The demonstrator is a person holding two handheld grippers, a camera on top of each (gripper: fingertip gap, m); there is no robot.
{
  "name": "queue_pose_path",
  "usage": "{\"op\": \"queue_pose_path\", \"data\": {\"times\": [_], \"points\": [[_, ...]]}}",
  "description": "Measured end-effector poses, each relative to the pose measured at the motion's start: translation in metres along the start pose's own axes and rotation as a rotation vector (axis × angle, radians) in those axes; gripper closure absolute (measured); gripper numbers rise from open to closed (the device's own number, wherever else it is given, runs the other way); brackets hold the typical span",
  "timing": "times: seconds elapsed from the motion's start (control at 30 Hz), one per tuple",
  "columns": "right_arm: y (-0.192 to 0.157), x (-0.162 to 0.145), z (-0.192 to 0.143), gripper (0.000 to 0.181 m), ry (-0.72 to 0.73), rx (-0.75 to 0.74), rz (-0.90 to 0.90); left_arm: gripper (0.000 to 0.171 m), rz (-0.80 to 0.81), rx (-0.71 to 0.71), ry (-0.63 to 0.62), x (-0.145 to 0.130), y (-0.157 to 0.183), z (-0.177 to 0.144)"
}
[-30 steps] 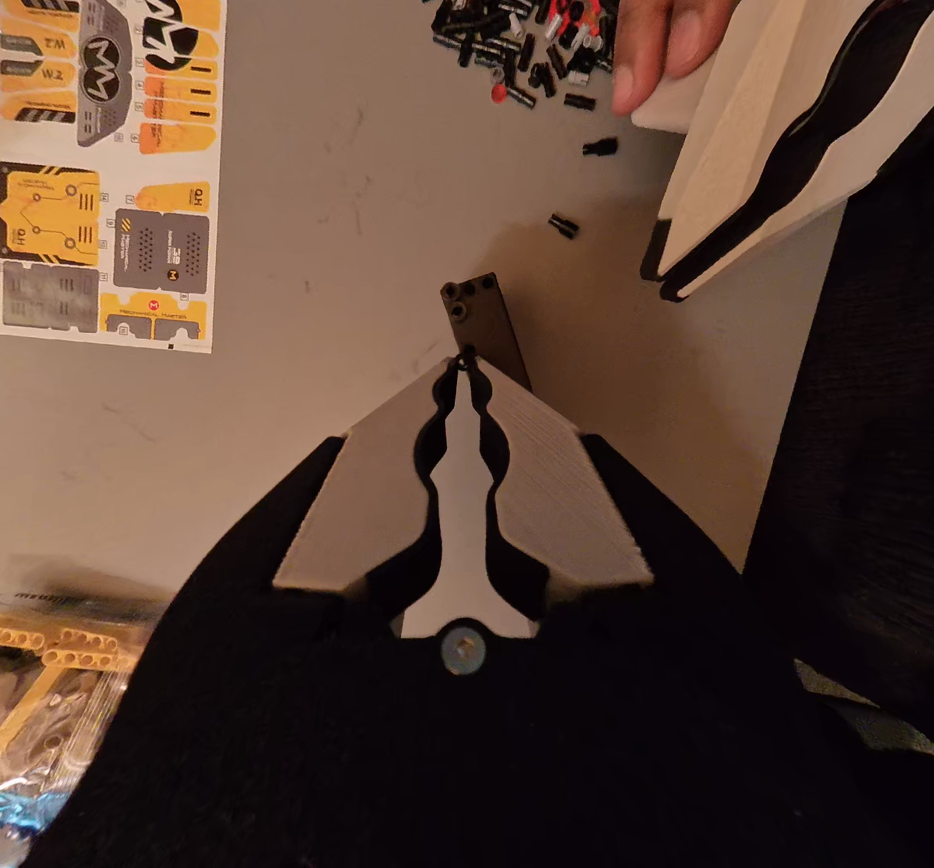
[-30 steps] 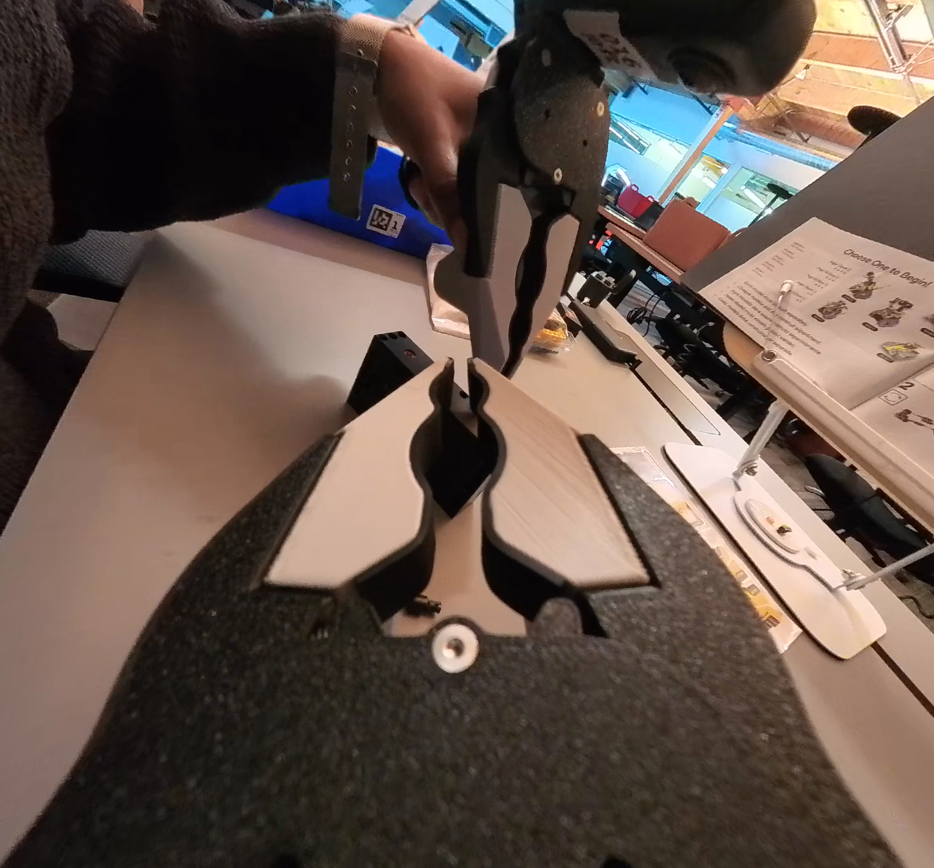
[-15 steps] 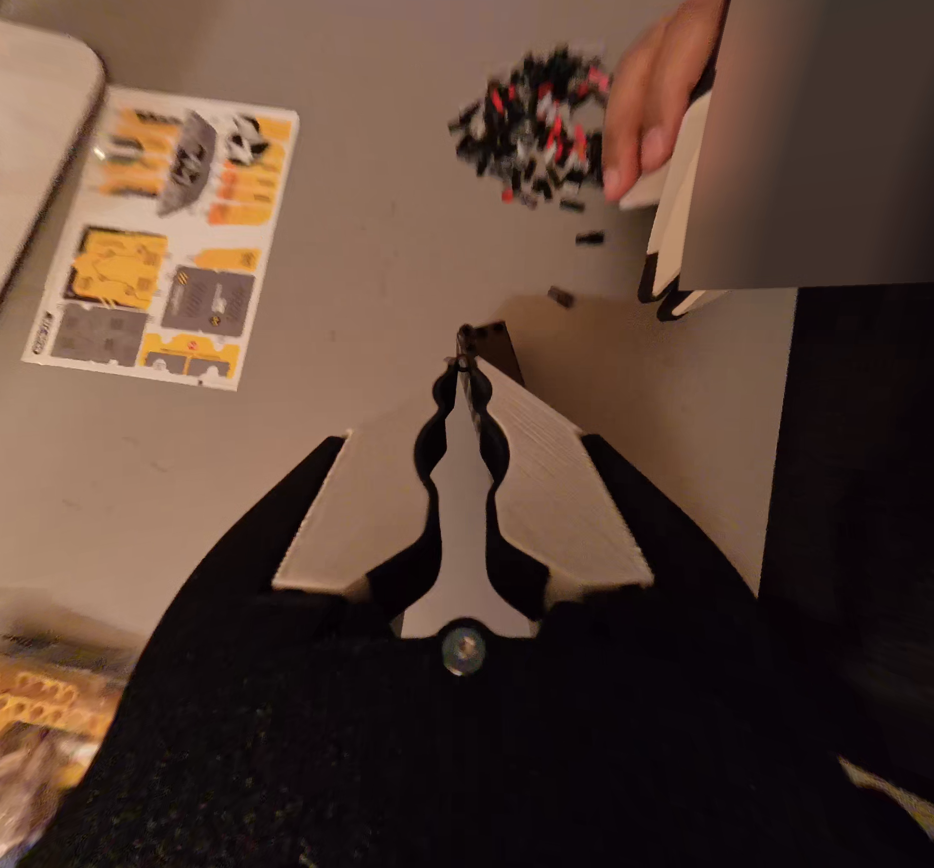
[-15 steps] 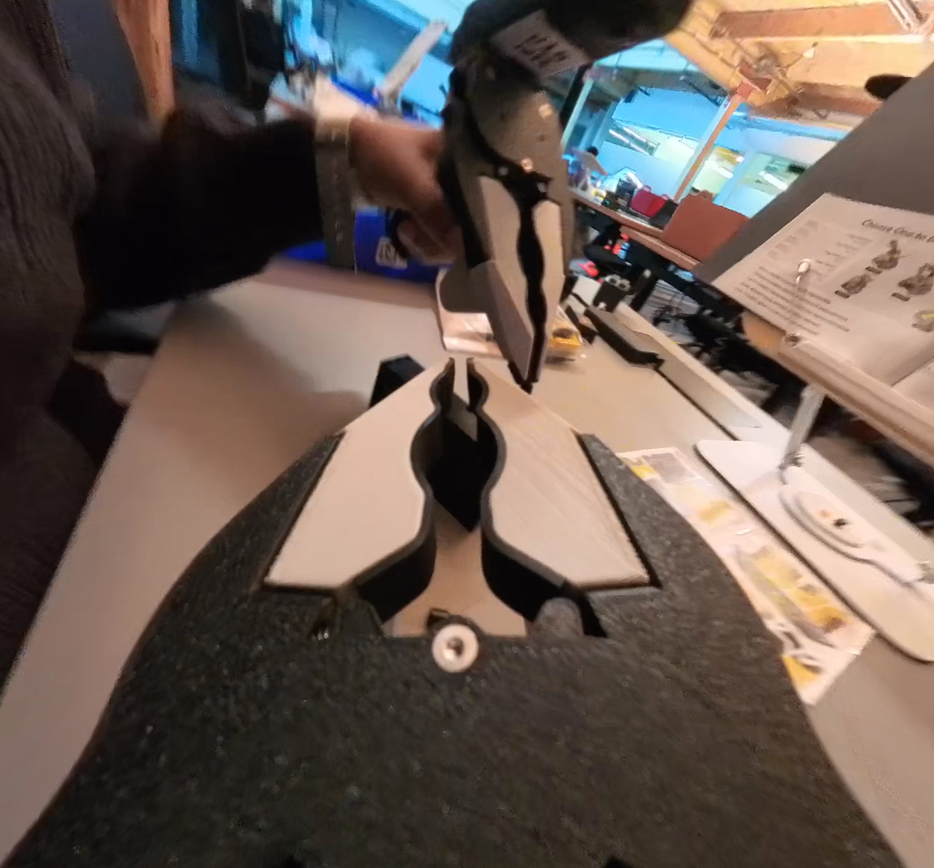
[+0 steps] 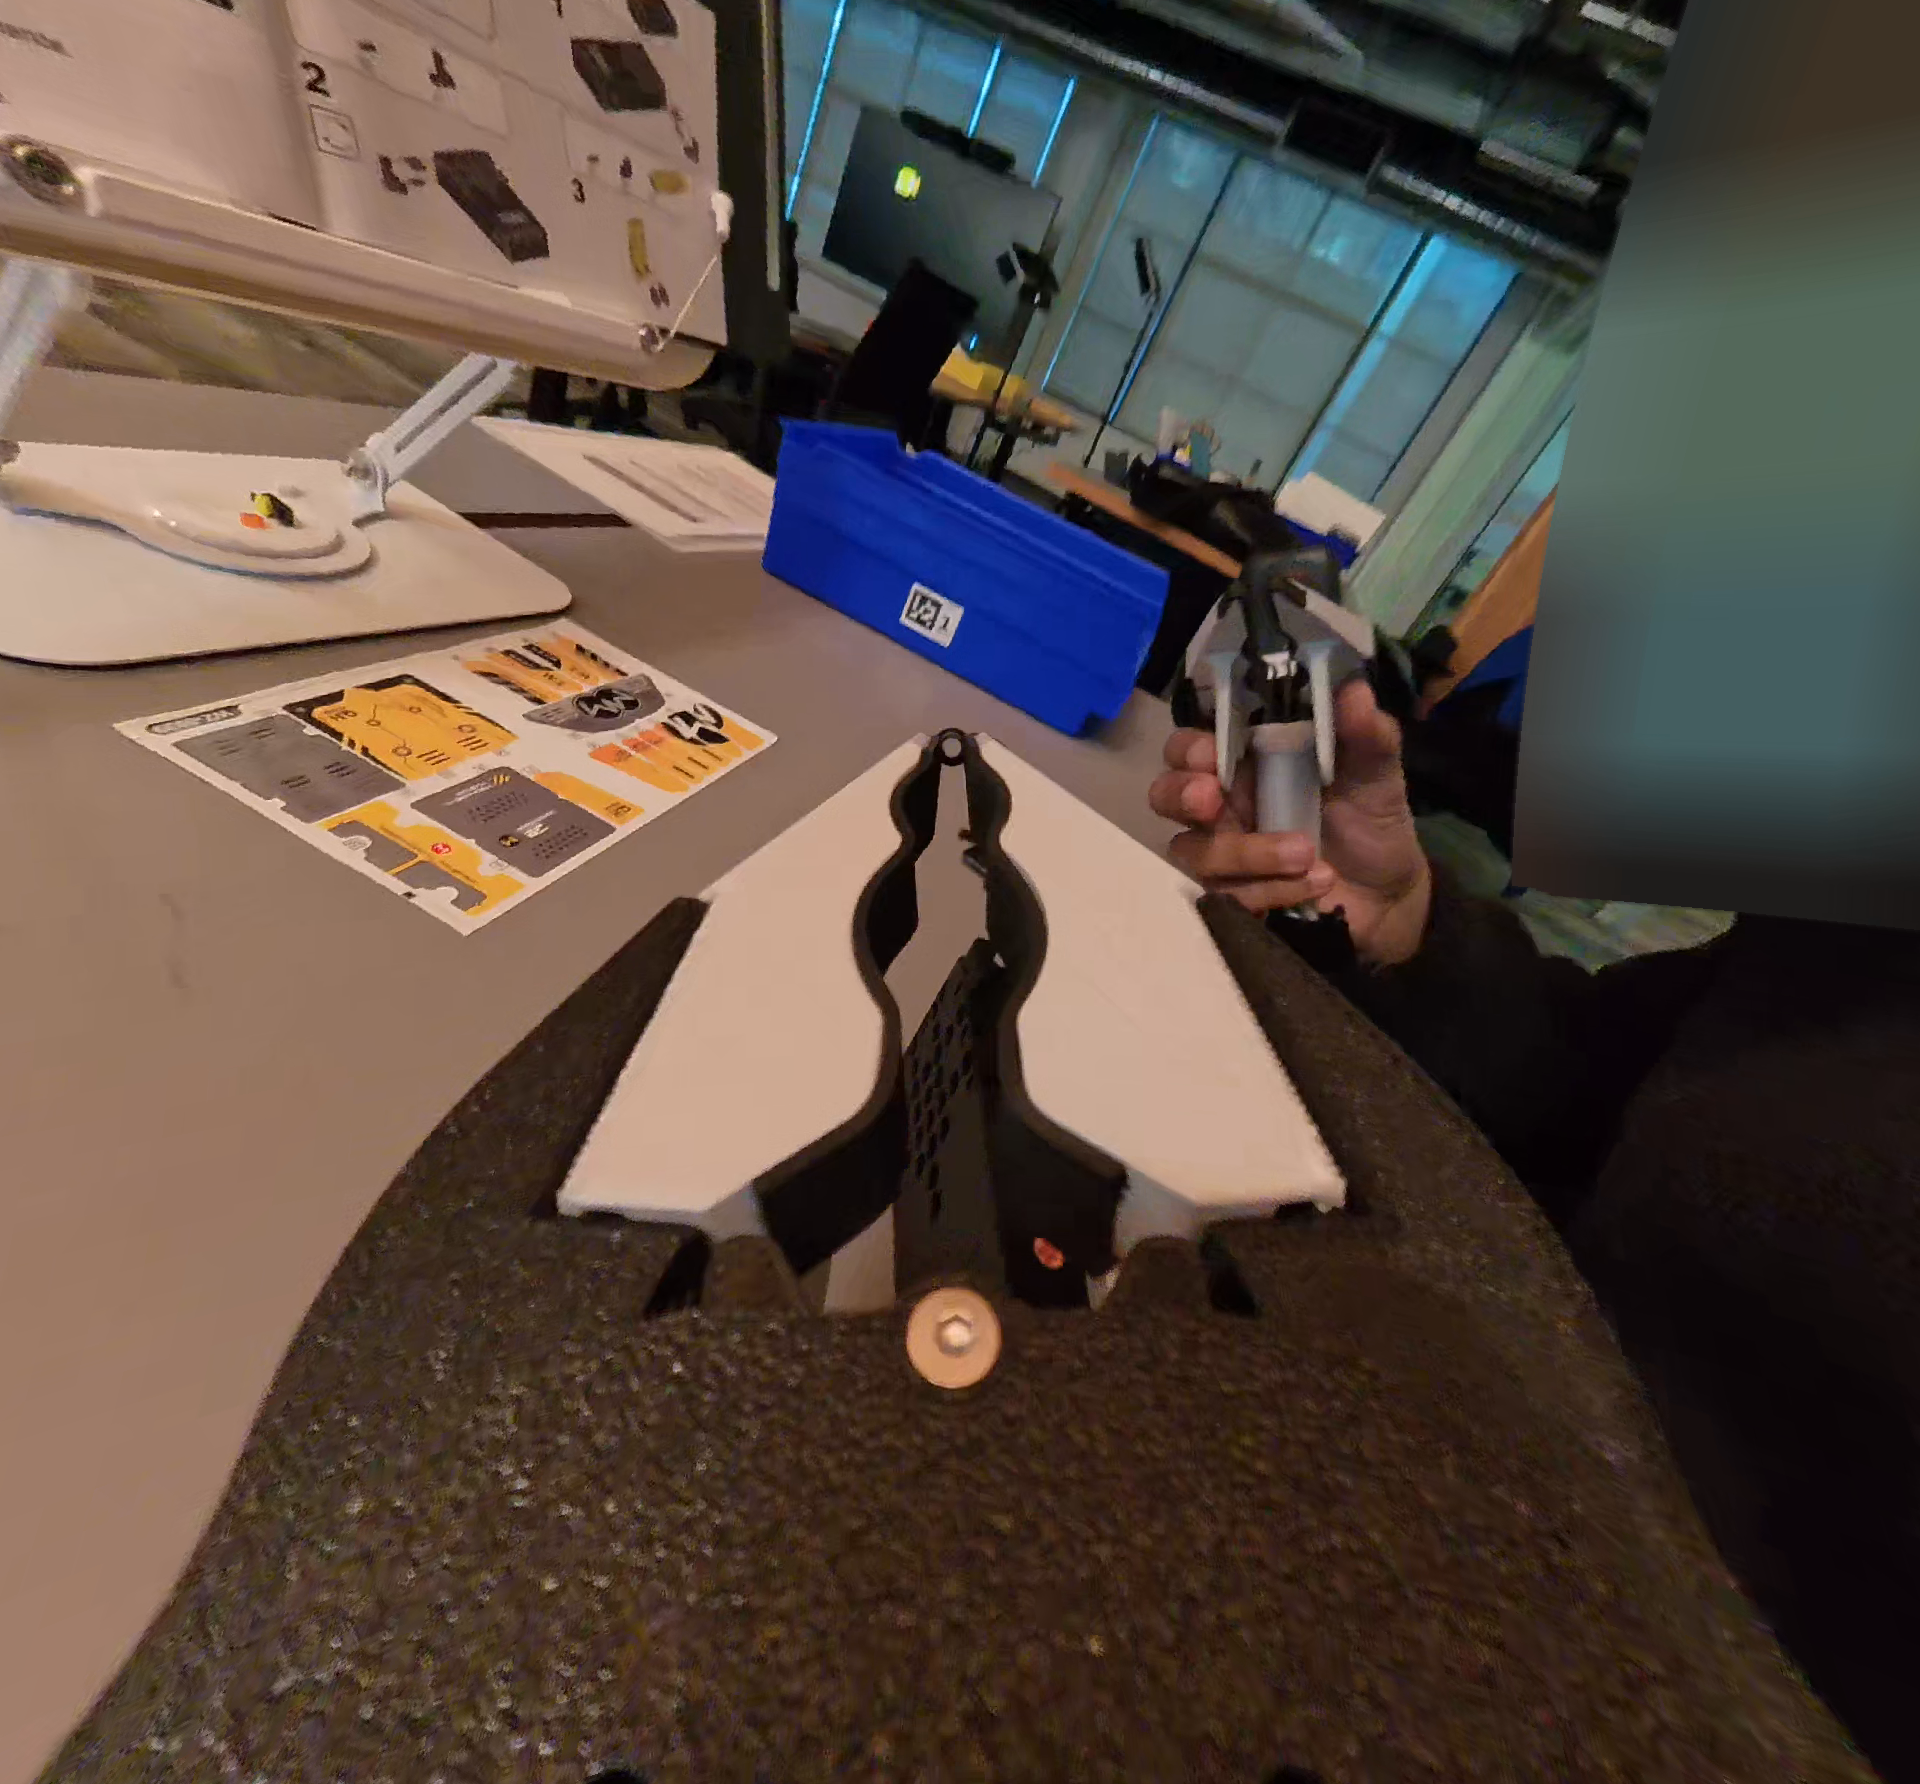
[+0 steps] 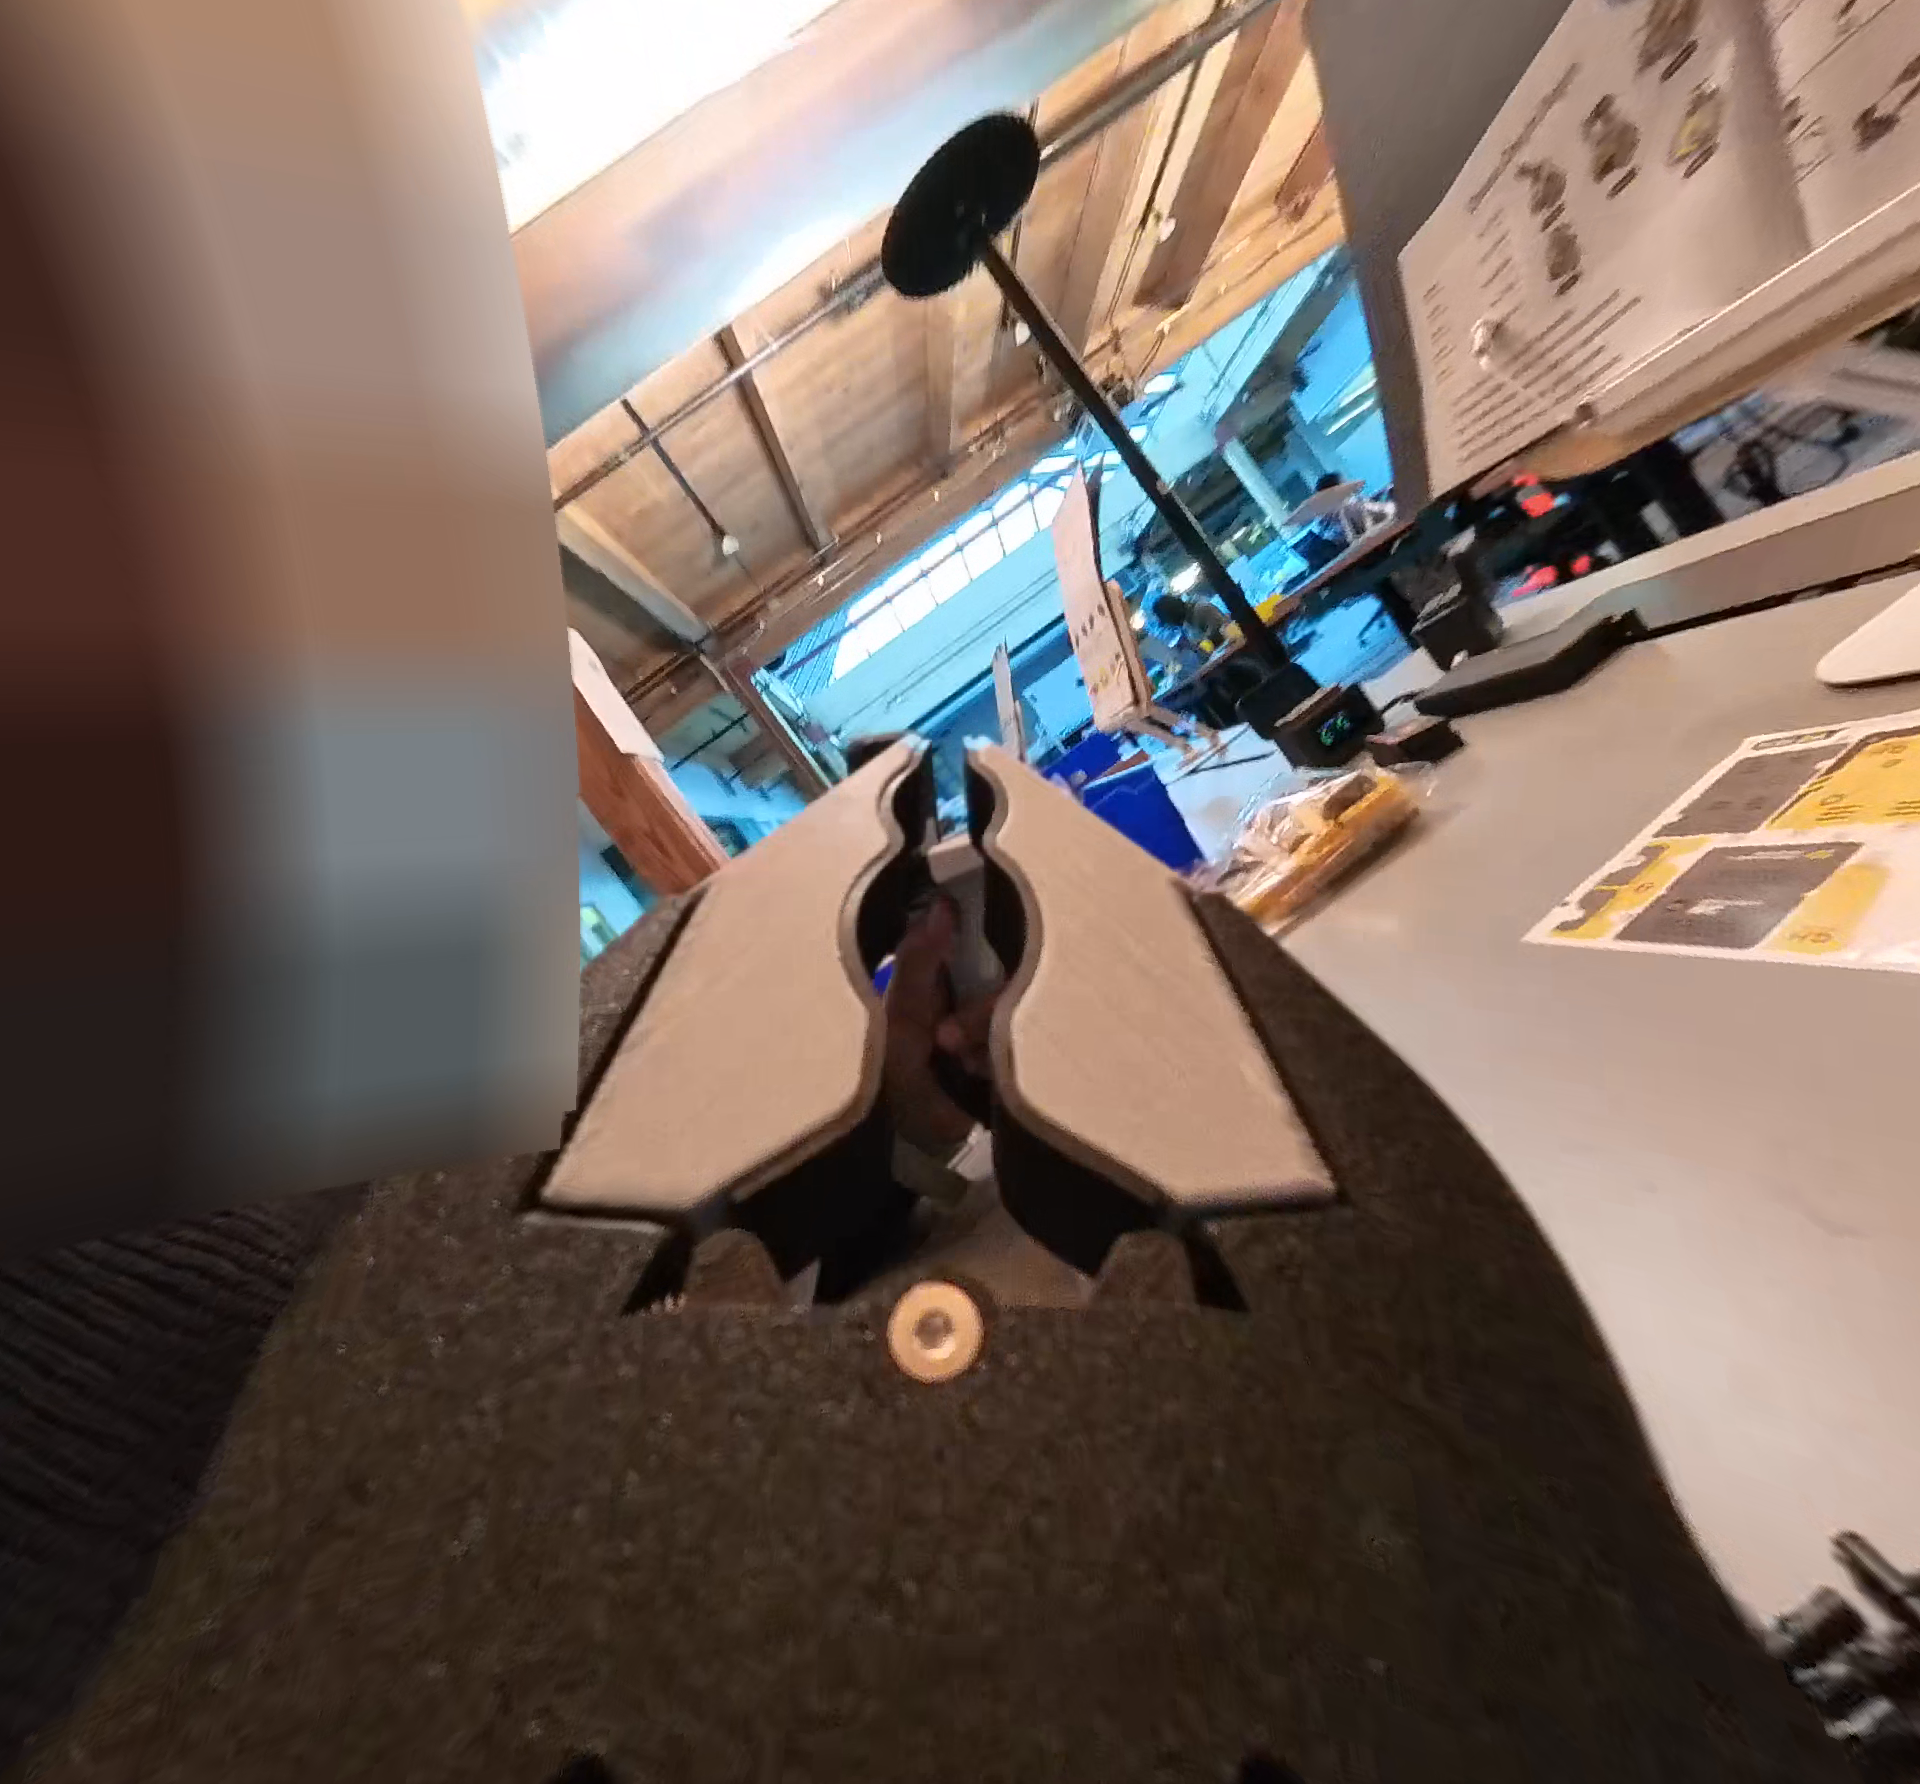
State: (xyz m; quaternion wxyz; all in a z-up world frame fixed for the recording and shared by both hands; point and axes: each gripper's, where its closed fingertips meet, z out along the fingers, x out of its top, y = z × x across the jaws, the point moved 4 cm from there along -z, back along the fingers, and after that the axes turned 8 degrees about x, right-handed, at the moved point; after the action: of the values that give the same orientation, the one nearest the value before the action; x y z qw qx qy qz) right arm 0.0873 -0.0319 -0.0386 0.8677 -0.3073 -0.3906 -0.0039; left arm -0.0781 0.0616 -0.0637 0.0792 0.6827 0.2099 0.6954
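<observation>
My left gripper (image 5: 951, 752) is raised and level over the grey table (image 5: 208, 1059). It is shut on a small black piece with a round hole at its tips. A black perforated block (image 5: 951, 1090) with a red spot shows through the gap under the fingers, seemingly hanging from that piece. My right gripper (image 6: 945, 763) points up and across, jaws a narrow gap apart with nothing seen between them. Through that gap I see a hand and part of the left gripper. In the left wrist view the right gripper (image 5: 1273, 695) faces me, held in a hand (image 5: 1340, 851).
A yellow and grey sticker sheet (image 5: 447, 768) lies on the table, also in the right wrist view (image 6: 1756, 861). A white stand (image 5: 260, 571) holds an open instruction booklet (image 5: 364, 72). A blue bin (image 5: 956, 581) stands behind. A bag of yellow parts (image 6: 1320, 830) and small black parts (image 6: 1849, 1620) lie nearby.
My left gripper rose from looking straight down at the block on the table and tilted to level; the block came up with it. The right gripper swung upward, away from the table.
</observation>
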Motion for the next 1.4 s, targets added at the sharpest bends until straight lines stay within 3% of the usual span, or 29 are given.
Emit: {"op": "queue_pose_path", "data": {"times": [0.2,0.4,0.57,0.67,0.83,1.27,1.4], "points": [[0.000,0.003,-0.003,0.171,-0.022,-0.069,-0.159,0.168,-0.036,-0.032,0.015,0.001,0.000,-0.002],[0.010,0.011,0.007,0.147,-0.258,-0.250,-0.583,0.168,-0.015,-0.003,0.012,0.001,-0.004,-0.002],[0.018,0.038,0.022,0.145,-0.376,-0.220,-0.713,0.168,0.001,0.024,0.005,-0.001,-0.009,-0.001],[0.051,0.053,0.013,0.144,-0.394,-0.286,-0.712,0.168,0.018,0.052,-0.008,-0.004,-0.013,0.000],[0.089,0.047,-0.026,0.144,-0.376,-0.405,-0.581,0.168,0.028,0.068,0.001,-0.002,-0.014,-0.003],[0.087,0.034,-0.026,0.147,-0.435,-0.420,-0.652,0.168,0.017,-0.068,-0.036,-0.010,0.008,0.000],[0.091,0.042,-0.032,0.150,-0.410,-0.443,-0.646,0.168,-0.093,-0.216,0.011,-0.003,0.017,-0.005]]}}
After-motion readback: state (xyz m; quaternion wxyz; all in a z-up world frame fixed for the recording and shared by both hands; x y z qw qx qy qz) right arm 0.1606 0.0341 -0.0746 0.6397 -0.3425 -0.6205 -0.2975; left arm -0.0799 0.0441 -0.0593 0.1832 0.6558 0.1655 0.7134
